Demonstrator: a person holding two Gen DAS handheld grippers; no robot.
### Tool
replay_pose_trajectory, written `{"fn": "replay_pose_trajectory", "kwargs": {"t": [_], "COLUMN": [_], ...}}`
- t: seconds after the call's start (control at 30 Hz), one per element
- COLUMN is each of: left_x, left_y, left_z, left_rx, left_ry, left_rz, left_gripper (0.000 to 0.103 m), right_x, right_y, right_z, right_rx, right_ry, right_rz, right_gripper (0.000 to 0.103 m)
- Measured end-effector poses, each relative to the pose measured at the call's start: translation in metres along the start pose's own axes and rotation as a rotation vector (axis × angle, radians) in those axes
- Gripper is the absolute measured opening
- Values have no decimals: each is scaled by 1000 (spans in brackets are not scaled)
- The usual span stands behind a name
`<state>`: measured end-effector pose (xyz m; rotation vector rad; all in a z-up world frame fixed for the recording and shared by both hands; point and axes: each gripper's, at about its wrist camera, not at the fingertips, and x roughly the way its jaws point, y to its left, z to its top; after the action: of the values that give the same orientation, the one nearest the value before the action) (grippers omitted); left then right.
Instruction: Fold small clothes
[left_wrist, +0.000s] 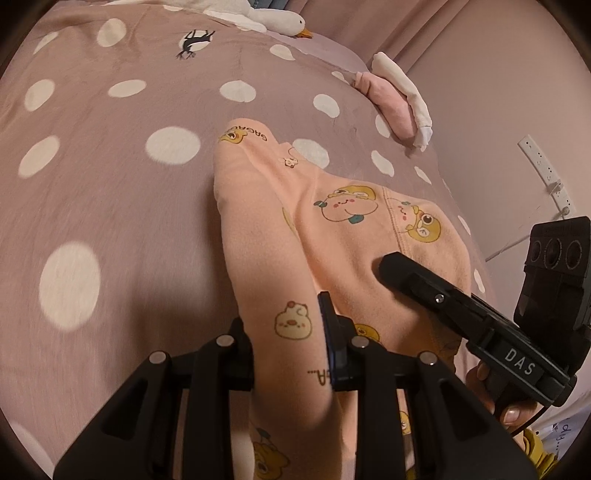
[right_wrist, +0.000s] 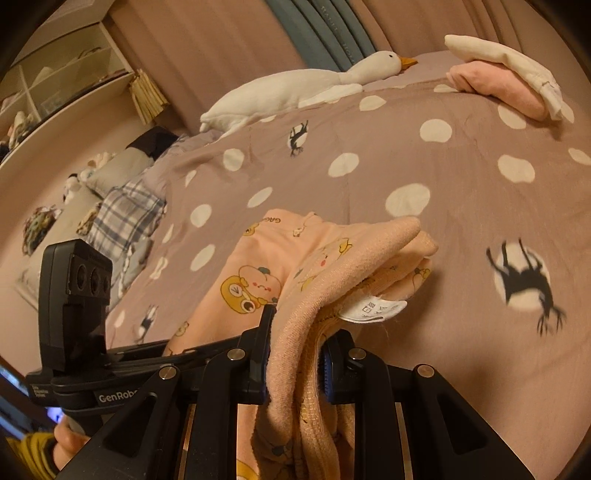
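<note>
Peach garment (left_wrist: 295, 236) — both jaws clamped

On the right hand-held gripper (left_wrist: 397, 267), seen from your left wrist view, you can read "DAS" in white letters on its black body. In your right wrist view the left hand-held gripper's body shows "GenRob", cut off. The peach garment (left_wrist: 258, 229) carries upside-down "GAGA" print near its far edge; the care tag's (right_wrist: 373, 307) symbols are too small to read.

A home bedroom: polka-dot duvet (right_wrist: 369, 192), plush goose (right_wrist: 295, 88), pillows (right_wrist: 125, 210), wall shelves (right_wrist: 55, 81).
</note>
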<state>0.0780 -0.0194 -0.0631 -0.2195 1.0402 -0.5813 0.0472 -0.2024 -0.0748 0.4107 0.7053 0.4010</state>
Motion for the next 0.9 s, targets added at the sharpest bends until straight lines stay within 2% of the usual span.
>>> {"fn": "replay_pose_trajectory", "kwargs": {"t": [0.4, 0.9], "left_x": [-53, -97], "left_y": [-1, 2], "left_z": [-52, -88], "left_rx": [-15, -28], "left_ry": [-59, -122], "left_rz": [18, 30], "left_gripper": [25, 25], "right_x": [-25, -40], "right_y": [44, 93], "right_z": [-38, -62], "right_rx": [-53, -168], "right_ry": [2, -20], "right_rz": [38, 40], "right_gripper": [23, 23]}}
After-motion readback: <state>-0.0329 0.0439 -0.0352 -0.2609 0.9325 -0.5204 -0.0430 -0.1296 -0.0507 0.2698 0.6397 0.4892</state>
